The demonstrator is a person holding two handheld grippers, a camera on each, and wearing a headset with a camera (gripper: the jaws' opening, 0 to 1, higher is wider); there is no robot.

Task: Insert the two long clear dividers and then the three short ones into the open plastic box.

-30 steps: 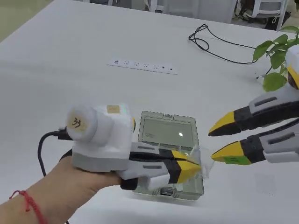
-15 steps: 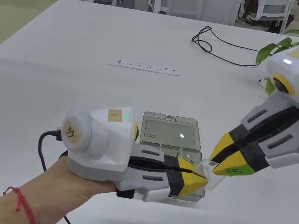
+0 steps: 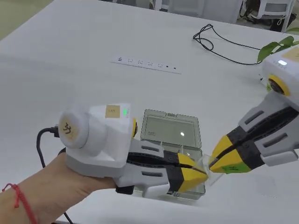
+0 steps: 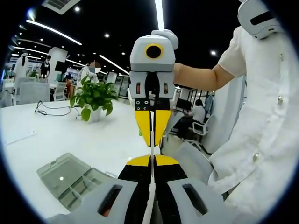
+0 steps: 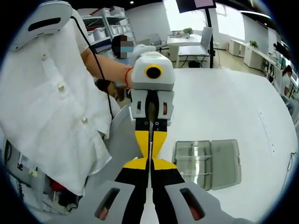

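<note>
The open plastic box (image 3: pixel 169 130) lies on the white table, lid flat on the far side; it shows too in the left gripper view (image 4: pixel 65 177) and the right gripper view (image 5: pixel 224 163), where partition lines cross its tray half. Just above the box's near right corner, a small clear divider (image 3: pixel 206 169) hangs between both grippers. My left gripper (image 3: pixel 200 175) comes from the left, shut on the divider. My right gripper (image 3: pixel 211 164) comes from the right, shut on the same divider, tip to tip. Edge-on, the divider (image 4: pixel 152 151) is a thin line between the left gripper (image 4: pixel 152 159) and right gripper (image 4: pixel 152 143).
A white power strip (image 3: pixel 147 64) lies further back on the table, with a black cable (image 3: pixel 210 44) beyond it on the right. A potted plant (image 3: pixel 280 44) stands at the far right edge. A white-shirted person stands close behind both grippers.
The right gripper, open a second ago beside the divider, has moved in and down and closed on it. The left gripper has kept hold and dropped slightly toward the box's near corner.
</note>
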